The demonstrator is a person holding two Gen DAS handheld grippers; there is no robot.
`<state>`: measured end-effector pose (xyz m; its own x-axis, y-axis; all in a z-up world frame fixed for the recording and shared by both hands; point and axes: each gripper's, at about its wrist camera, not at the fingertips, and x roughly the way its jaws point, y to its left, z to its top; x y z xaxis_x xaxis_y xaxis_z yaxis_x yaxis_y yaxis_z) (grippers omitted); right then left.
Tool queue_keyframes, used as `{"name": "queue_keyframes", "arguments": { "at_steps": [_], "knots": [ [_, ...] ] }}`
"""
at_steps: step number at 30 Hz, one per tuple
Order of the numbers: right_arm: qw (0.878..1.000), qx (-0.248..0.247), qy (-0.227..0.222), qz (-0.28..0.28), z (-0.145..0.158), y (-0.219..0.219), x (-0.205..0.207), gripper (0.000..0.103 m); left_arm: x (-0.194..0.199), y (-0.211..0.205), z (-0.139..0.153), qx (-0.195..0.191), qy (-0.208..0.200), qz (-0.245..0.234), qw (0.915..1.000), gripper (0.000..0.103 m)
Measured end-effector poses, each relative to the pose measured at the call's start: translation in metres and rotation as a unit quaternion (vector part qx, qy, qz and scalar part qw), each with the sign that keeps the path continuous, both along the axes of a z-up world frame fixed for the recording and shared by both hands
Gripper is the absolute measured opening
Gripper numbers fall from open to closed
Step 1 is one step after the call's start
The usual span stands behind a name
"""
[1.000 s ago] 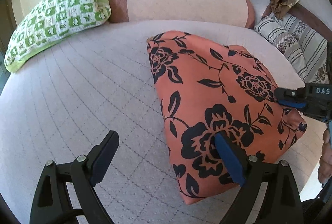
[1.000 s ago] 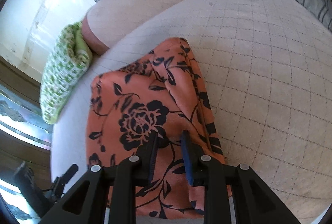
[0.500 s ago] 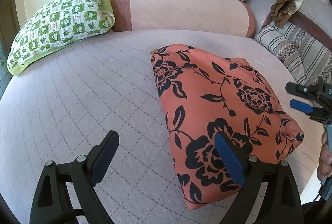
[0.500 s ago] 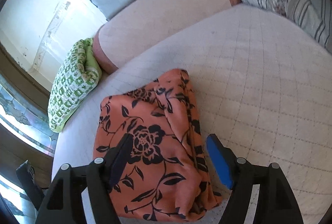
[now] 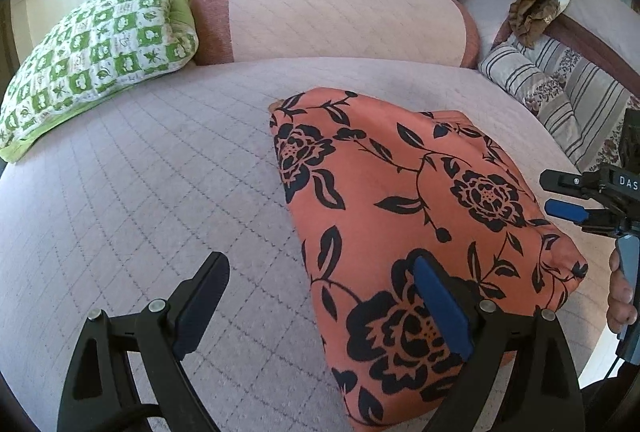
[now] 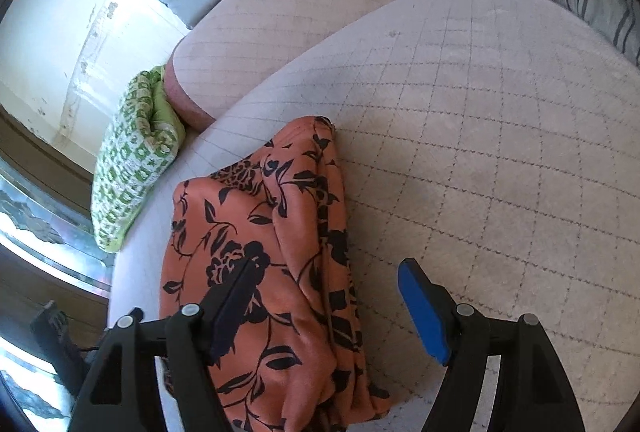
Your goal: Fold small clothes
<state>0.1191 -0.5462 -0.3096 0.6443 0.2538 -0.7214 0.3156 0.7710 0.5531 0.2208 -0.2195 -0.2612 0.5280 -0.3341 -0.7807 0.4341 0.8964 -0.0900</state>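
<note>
Left wrist view: the folded orange floral garment [image 5: 404, 216] lies right of centre on the quilted mattress [image 5: 140, 172], a compact bundle with its layered edges toward the right. The left gripper [image 5: 320, 296] hangs at lower centre, jaws wide apart and empty, one pad over bare mattress and the blue pad over the garment's near corner. The right gripper [image 5: 568, 198] enters at the right edge, just beside the bundle, with part of a hand [image 5: 622, 288] below it. Right wrist view: the right gripper [image 6: 332, 308] points steeply down, jaws spread and gripping nothing, the garment's stacked folds [image 6: 320, 232] lying under the gap. Judged as a release after a fold: to finish well, lift both tools straight off without dragging fabric, then press loose edges flat. A green checked pillow [image 5: 92, 52] sits upper left.
</note>
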Motion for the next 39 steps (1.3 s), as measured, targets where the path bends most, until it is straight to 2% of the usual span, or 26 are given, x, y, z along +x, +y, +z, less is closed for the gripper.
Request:
{"name": "queue_keyframes", "arguments": {
  "at_steps": [10, 12, 18, 21, 27, 30, 35, 39],
  "knots": [
    [0.997, 0.077, 0.007, 0.008, -0.019, -0.013, 0.009, 0.077, 0.028, 0.0, -0.016, -0.055, 0.074, -0.032, 0.9952, 0.094],
    [0.995, 0.098, 0.008, 0.012, -0.024, -0.015, 0.012, 0.077, 0.034, 0.0, -0.02, -0.067, 0.092, -0.042, 0.9925, 0.094],
    [0.993, 0.112, 0.031, 0.024, -0.038, -0.014, 0.021, 0.077, 0.047, -0.006, -0.035, -0.101, 0.144, -0.074, 0.9816, 0.094],
    [0.988, 0.15, 0.03, 0.03, -0.051, -0.016, 0.026, 0.077, 0.054, -0.008, -0.045, -0.121, 0.178, -0.08, 0.9733, 0.094],
    [0.98, 0.192, 0.017, 0.045, -0.062, -0.014, 0.037, 0.077, 0.056, -0.016, -0.045, -0.133, 0.176, -0.093, 0.971, 0.094],
    [0.976, 0.212, 0.003, 0.052, -0.065, -0.006, 0.045, 0.077, 0.054, -0.024, -0.044, -0.127, 0.17, -0.091, 0.9729, 0.094],
    [0.977, 0.203, 0.001, 0.062, -0.063, 0.013, 0.054, 0.077, 0.051, -0.03, -0.043, -0.118, 0.154, -0.084, 0.9774, 0.093],
    [0.977, 0.202, 0.001, 0.061, -0.063, 0.02, 0.053, 0.068, 0.046, -0.04, -0.04, -0.095, 0.13, -0.089, 0.9829, 0.088]
  ]
}}
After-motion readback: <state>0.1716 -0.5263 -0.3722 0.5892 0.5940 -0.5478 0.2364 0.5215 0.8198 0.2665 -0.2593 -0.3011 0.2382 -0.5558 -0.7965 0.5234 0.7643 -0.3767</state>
